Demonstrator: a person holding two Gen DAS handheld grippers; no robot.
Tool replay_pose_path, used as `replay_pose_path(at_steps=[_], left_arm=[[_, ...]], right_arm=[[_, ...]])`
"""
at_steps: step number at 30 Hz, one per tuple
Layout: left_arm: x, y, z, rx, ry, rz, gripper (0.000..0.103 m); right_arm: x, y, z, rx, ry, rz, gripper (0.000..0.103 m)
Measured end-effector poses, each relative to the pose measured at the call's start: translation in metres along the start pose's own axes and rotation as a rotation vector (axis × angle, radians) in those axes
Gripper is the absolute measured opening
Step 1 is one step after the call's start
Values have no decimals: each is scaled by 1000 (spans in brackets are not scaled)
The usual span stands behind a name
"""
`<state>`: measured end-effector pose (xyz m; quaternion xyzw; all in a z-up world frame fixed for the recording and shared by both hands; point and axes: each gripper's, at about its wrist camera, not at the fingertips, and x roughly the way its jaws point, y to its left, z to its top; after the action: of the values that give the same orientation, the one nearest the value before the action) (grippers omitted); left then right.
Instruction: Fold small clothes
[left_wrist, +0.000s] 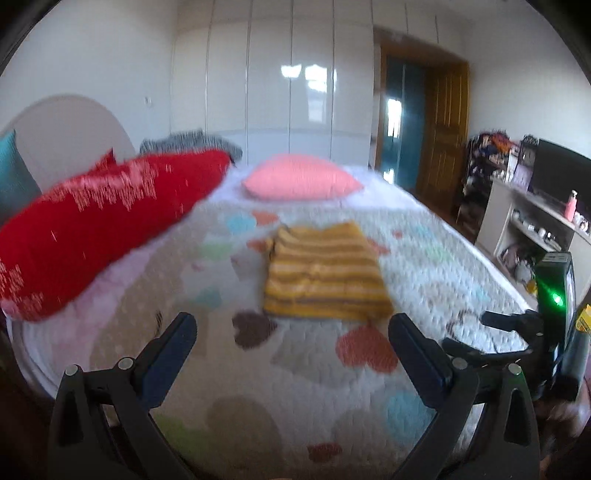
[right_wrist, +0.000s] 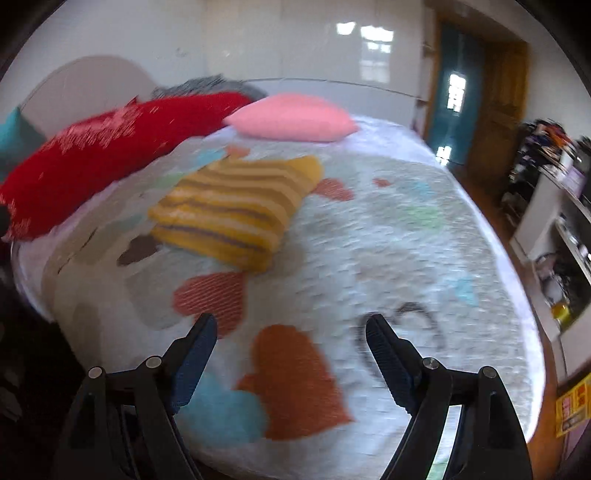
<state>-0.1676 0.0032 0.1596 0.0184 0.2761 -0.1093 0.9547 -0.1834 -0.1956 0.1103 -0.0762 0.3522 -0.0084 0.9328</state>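
A yellow striped garment (left_wrist: 325, 273) lies folded into a rectangle on the heart-patterned quilt (left_wrist: 332, 387) in the middle of the bed. It also shows in the right wrist view (right_wrist: 236, 210), up and to the left. My left gripper (left_wrist: 291, 325) is open and empty, held above the quilt just short of the garment's near edge. My right gripper (right_wrist: 290, 328) is open and empty, above the quilt (right_wrist: 388, 258), to the right of the garment and well apart from it. The right gripper's body with a green light (left_wrist: 556, 299) shows at the right edge of the left wrist view.
A long red pillow (left_wrist: 96, 229) lies along the left of the bed, and a pink pillow (left_wrist: 301, 177) at its far end. White wardrobes (left_wrist: 288, 81) stand behind. A shelf unit (left_wrist: 532, 229) with a screen and small items stands to the right, beside a wooden door (left_wrist: 443, 129).
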Motion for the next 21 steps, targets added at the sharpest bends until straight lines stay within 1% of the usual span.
replay_pose_path(at_steps=[2, 5, 10, 12, 15, 21], left_arm=[[7, 1, -7, -14, 35, -3, 103], [15, 2, -16, -32, 86, -7, 103], [28, 2, -33, -50, 157, -7, 103], [34, 0, -39, -44, 185, 9, 103], [41, -2, -46, -39, 221, 19, 103], [44, -1, -50, -45, 242, 14, 103]], right_arm=[[4, 17, -2, -23, -7, 12, 86], [10, 24, -10, -1, -11, 26, 86], [22, 18, -19, 72, 19, 12, 86], [24, 14, -23, 103, 32, 15, 86], [25, 12, -27, 110, 39, 16, 86], [34, 8, -37, 153, 62, 37, 87]])
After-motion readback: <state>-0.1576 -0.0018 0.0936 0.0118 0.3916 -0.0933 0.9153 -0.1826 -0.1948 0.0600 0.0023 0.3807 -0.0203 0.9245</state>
